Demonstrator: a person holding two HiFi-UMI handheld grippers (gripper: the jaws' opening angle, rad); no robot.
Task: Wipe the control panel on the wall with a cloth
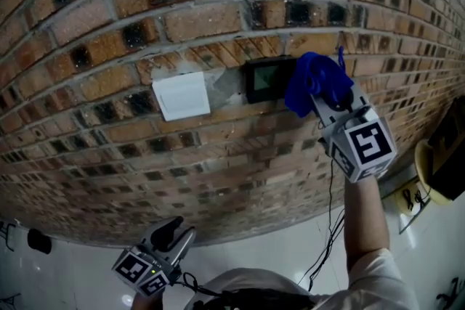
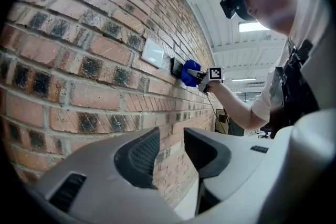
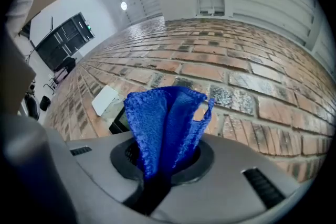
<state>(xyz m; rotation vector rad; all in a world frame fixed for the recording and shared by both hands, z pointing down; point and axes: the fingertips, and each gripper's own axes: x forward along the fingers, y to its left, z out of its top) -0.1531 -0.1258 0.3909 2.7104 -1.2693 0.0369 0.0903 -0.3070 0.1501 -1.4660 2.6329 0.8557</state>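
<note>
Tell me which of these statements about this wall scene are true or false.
1. The right gripper holds a blue cloth. True.
2. The left gripper holds a sponge. False: it is open and empty.
3. In the head view, the panel sits left of the white plate. False: it is to the plate's right.
4. The wall is brick. True.

On the brick wall (image 1: pixel 218 3), the control panel (image 1: pixel 267 78) is mounted just right of a switch plate (image 1: pixel 182 95); the cloth (image 1: pixel 309 76) is seemingly pressed against its right edge.
</note>
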